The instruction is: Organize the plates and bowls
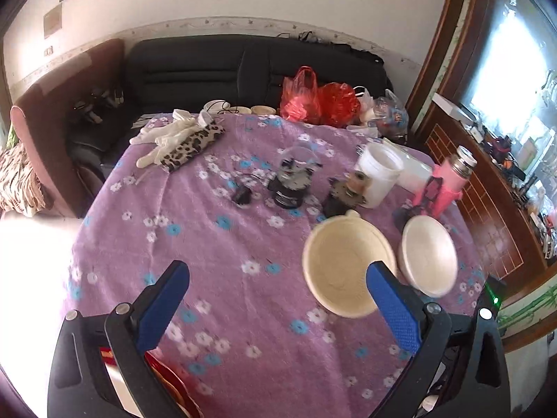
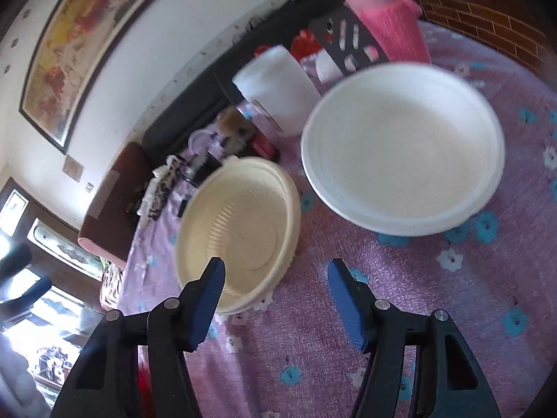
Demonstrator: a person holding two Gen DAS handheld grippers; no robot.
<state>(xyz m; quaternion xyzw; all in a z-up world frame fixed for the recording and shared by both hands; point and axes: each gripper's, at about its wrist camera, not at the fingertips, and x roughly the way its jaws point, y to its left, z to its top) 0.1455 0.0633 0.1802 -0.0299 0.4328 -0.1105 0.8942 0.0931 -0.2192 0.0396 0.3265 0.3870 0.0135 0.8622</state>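
A lived-in home sitting room: ahead of the left gripper [image 1: 276, 301], past the table's purple flowered cloth [image 1: 222, 244], stands a black sofa [image 1: 209, 69] against the wall; a framed painting [image 2: 83, 45] hangs to the right gripper's upper left.

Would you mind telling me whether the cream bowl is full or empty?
Empty: the cream bowl sits upright on the tablecloth, its ribbed inside and flat bottom bare.

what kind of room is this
Most likely a home living room: a dark sofa sits behind a table under a floral cloth, a framed painting hangs on the wall, and a wooden cabinet stands alongside.
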